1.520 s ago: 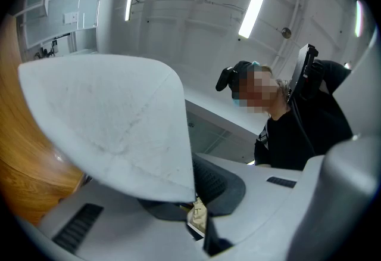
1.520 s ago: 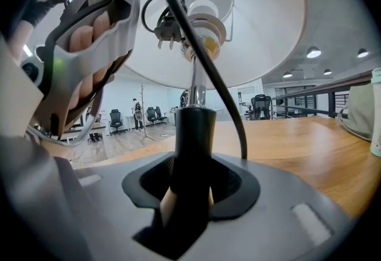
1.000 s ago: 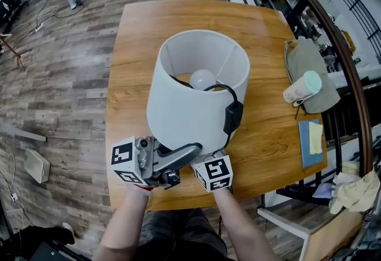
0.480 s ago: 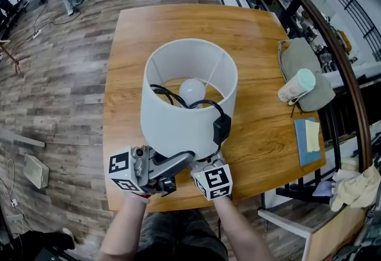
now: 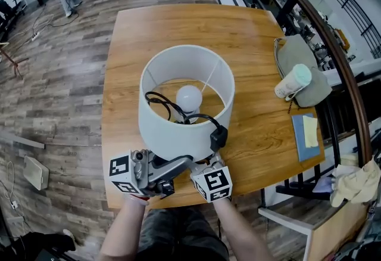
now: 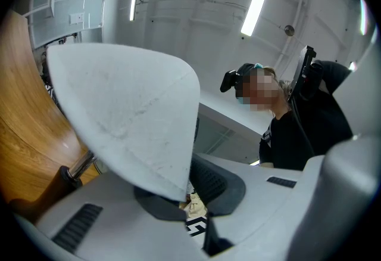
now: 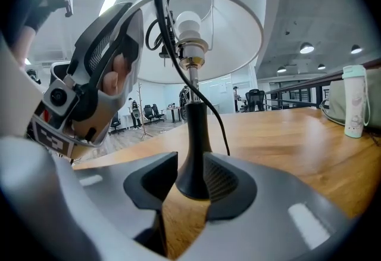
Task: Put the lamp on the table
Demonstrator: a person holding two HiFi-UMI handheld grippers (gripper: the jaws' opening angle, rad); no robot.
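The lamp stands upright on the wooden table (image 5: pixel 178 21): white drum shade (image 5: pixel 178 126), bulb (image 5: pixel 189 98), black cord with a switch (image 5: pixel 218 136) hanging over the rim. My left gripper (image 5: pixel 186 162) is shut on the shade's lower near edge; in the left gripper view the shade (image 6: pixel 125 111) dips between the jaws of the left gripper (image 6: pixel 190 194). My right gripper (image 5: pixel 209 167) reaches under the shade. Its jaws are closing around the black base of the lamp stem (image 7: pixel 195 146); a gap shows on the left side, in the right gripper (image 7: pixel 190 188) view.
At the table's right edge a grey bag (image 5: pixel 306 63) carries a white bottle (image 5: pixel 293 83), with a blue notebook (image 5: pixel 308 134) nearer me. A railing and shelves run along the right. Wood floor lies to the left. The near table edge is just under my grippers.
The lamp has swung from tilted away to upright and come down toward me onto the table. Both grippers stayed at its near lower edge.
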